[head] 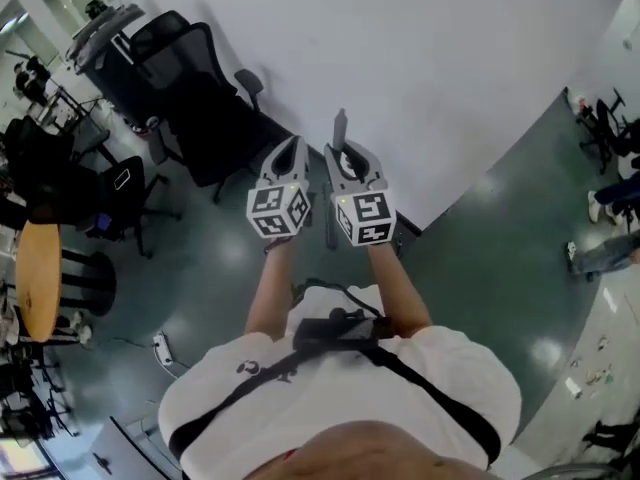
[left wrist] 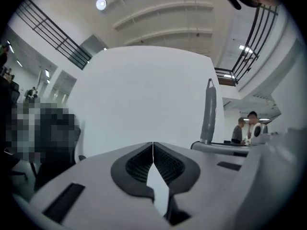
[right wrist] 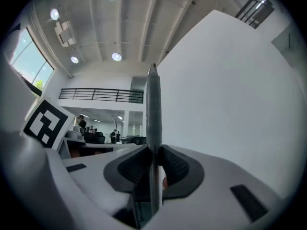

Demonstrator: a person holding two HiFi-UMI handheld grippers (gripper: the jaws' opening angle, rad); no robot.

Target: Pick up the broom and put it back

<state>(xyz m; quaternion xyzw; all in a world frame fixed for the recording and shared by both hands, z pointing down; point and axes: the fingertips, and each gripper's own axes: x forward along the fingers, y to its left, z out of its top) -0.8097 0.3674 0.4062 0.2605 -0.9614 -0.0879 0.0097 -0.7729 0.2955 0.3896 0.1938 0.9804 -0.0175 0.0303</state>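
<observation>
The broom shows only as a grey handle (right wrist: 153, 104), standing upright between the pads of my right gripper (right wrist: 154, 155), which is shut on it. In the head view the handle's tip (head: 340, 126) rises just above the right gripper (head: 345, 158), held out in front of the person's chest. My left gripper (head: 288, 158) is close beside it on the left. Its jaws meet at the tips with nothing between them (left wrist: 153, 150). From the left gripper view the handle (left wrist: 209, 111) stands to the right. The broom's head is hidden.
A white partition wall (head: 420, 58) stands straight ahead. Black office chairs (head: 200, 108) are on the left against it, and a round wooden table (head: 38, 278) is at far left. A power strip (head: 163, 348) lies on the dark floor. People (head: 610, 203) stand at right.
</observation>
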